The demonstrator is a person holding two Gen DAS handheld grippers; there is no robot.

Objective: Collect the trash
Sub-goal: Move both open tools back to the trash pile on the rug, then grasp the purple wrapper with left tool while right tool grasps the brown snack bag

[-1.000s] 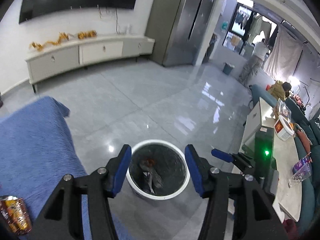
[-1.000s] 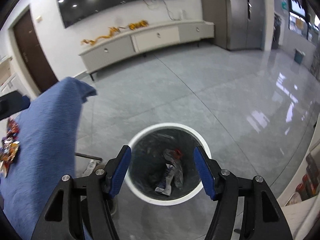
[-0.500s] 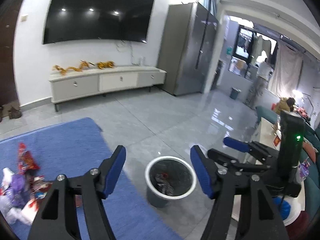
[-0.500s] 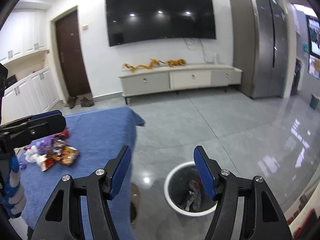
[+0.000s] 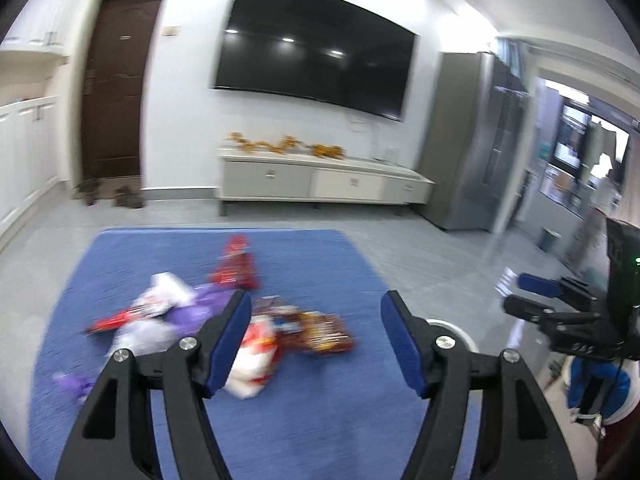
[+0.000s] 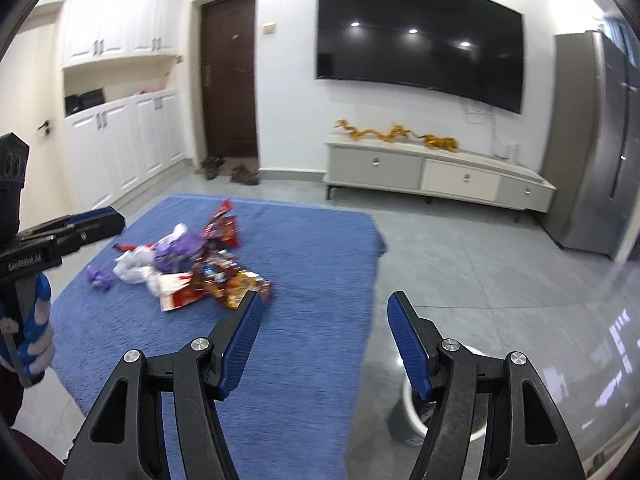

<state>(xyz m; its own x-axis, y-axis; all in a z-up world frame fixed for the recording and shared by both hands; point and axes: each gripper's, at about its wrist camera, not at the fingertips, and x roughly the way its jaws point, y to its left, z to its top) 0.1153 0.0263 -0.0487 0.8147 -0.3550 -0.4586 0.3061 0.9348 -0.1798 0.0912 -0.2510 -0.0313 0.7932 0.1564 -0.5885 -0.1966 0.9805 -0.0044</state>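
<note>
Now, view: both tools face the blue rug, no longer the bin.
Left tool: jaws just widened, empty.
Right tool: agape, empty.
Trash: heaped on rug; another pickup is due.

One legible marking: white lettering, apparently "GenRobot.AI", on the black body of the left gripper, at 9 o'clock in the right wrist view. Print on the wrappers on the rug is too blurred to read.
</note>
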